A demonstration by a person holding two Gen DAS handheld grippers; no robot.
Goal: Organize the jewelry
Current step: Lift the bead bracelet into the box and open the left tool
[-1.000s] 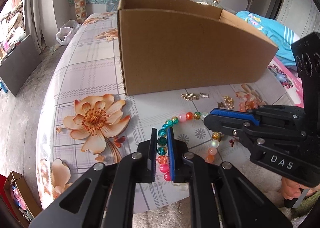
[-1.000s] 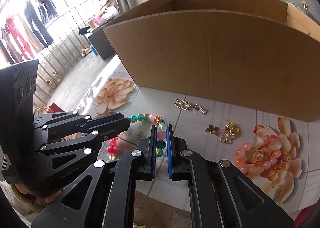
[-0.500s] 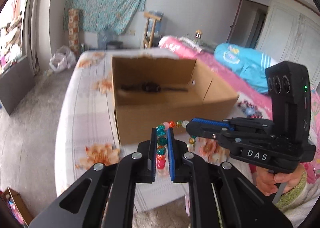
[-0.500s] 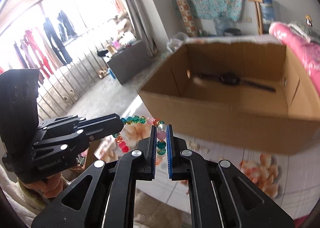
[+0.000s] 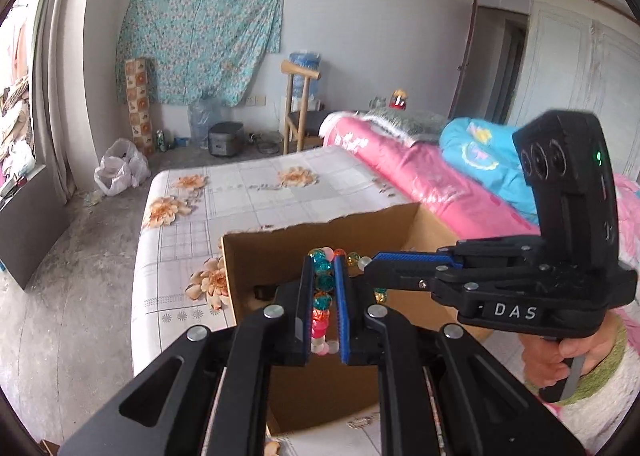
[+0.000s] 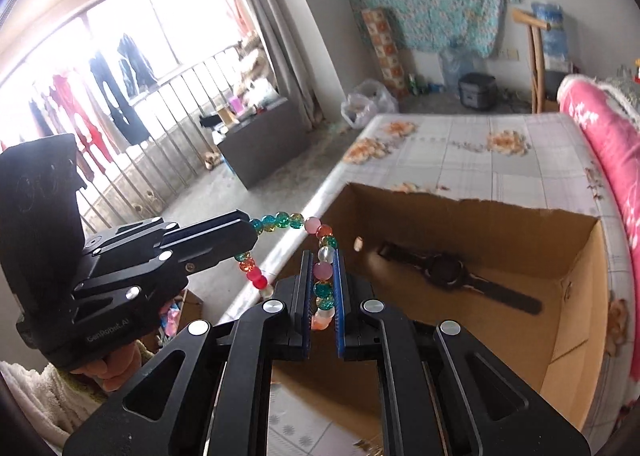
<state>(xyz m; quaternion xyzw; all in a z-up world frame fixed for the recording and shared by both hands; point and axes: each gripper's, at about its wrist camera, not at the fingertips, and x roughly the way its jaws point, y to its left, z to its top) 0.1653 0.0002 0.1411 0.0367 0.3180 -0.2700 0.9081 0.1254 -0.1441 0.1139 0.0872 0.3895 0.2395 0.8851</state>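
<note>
Both grippers are shut on one colourful bead bracelet and hold it stretched in the air above the near edge of the cardboard box (image 5: 260, 256). In the left wrist view my left gripper (image 5: 323, 268) pinches teal and pink beads of the bracelet (image 5: 323, 282), and the right gripper (image 5: 376, 258) clamps the strand from the right. In the right wrist view my right gripper (image 6: 323, 260) pinches the bracelet (image 6: 322, 270), and the left gripper (image 6: 250, 230) holds its other side. The box (image 6: 576, 268) is open-topped. A black wristwatch (image 6: 444, 270) lies inside it.
The box stands on a floral tablecloth (image 5: 248, 196) over a table. A pink bedcover (image 5: 420, 172) lies to the right. The floor (image 5: 60, 276) drops away at left. A small gold piece (image 6: 366, 445) lies on the cloth in front of the box.
Both grippers have lifted the bracelet from the cloth up to above the box's near edge. The box interior with the watch came into view. Both stayed shut on the bracelet.
</note>
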